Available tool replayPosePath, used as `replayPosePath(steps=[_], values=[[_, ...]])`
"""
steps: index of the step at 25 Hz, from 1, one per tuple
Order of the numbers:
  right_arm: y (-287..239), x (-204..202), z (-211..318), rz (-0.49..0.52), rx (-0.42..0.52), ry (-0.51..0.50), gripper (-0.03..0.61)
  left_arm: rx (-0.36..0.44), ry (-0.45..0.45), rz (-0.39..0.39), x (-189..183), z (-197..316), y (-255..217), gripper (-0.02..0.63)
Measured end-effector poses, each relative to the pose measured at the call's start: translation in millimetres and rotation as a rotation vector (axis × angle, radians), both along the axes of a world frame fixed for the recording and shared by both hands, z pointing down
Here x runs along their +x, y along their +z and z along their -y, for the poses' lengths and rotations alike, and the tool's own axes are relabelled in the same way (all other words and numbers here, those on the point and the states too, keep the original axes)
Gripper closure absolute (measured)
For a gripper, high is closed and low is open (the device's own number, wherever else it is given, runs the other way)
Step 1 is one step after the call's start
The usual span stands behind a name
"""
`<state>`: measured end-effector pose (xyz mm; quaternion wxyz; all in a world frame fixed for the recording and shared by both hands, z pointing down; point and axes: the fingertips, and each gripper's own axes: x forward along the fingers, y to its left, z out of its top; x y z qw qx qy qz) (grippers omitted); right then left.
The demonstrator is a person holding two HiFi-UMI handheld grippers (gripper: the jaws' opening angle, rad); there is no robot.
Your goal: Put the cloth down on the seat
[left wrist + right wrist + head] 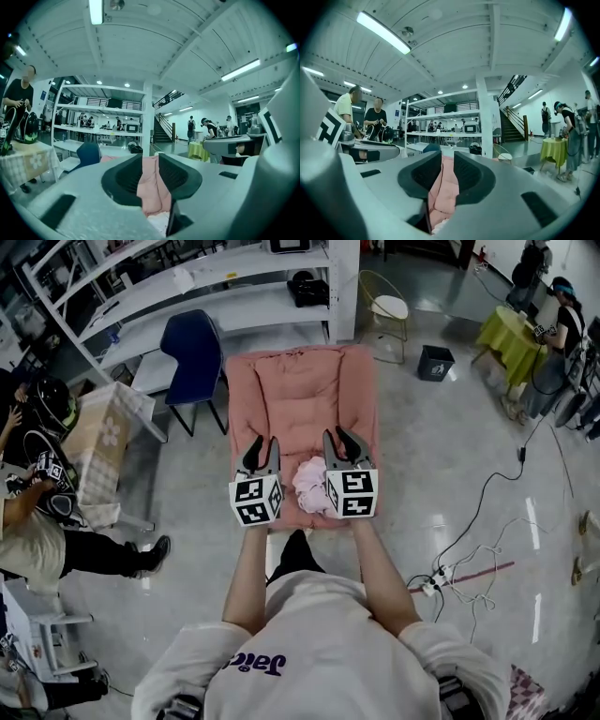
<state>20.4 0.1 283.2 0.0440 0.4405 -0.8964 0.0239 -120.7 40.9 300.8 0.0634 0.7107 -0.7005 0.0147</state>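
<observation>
A person stands at the near end of a pink padded seat (300, 390), a gripper raised in each hand. The pale cloth (312, 486) lies bunched on the seat's front edge, just to the right of its centre line.

The left gripper (263, 442) and the right gripper (339, 439) both hover above that front edge and point roughly level along the seat's length. Each has its jaws drawn close with a slim gap between them and grips nothing. Through each gap only the seat's pink padding shows, with a scrap of the cloth below.

The cloth sits between the two grippers, nearer the right one, and neither appears to touch it. It already rests on the seat, so the task looks all but done.

The cloth looks light, soft and limp. It is neither fragile nor slippery, and it would likely sag and trail wherever it is lifted. A raised fold on top of the heap seems the easiest place to pinch, and taking two separated edges at once would spread it flatter.

Crumpled as it is, the cloth forms a roundish lump that points no clear way. Any long axis is faint, perhaps running along the seat's length.
</observation>
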Motion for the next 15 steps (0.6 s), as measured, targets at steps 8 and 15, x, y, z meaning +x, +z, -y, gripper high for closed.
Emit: replayPosePath(steps=[8, 15], values=[[-22, 20, -13, 0.025, 0.040, -0.005, 0.531, 0.085, 0.001, 0.024, 27, -13, -32, 0.567], [-39, 33, -22, 0.045, 0.071, 0.018, 0.548, 0.100, 0.055, 0.002, 52, -15, -47, 0.598]])
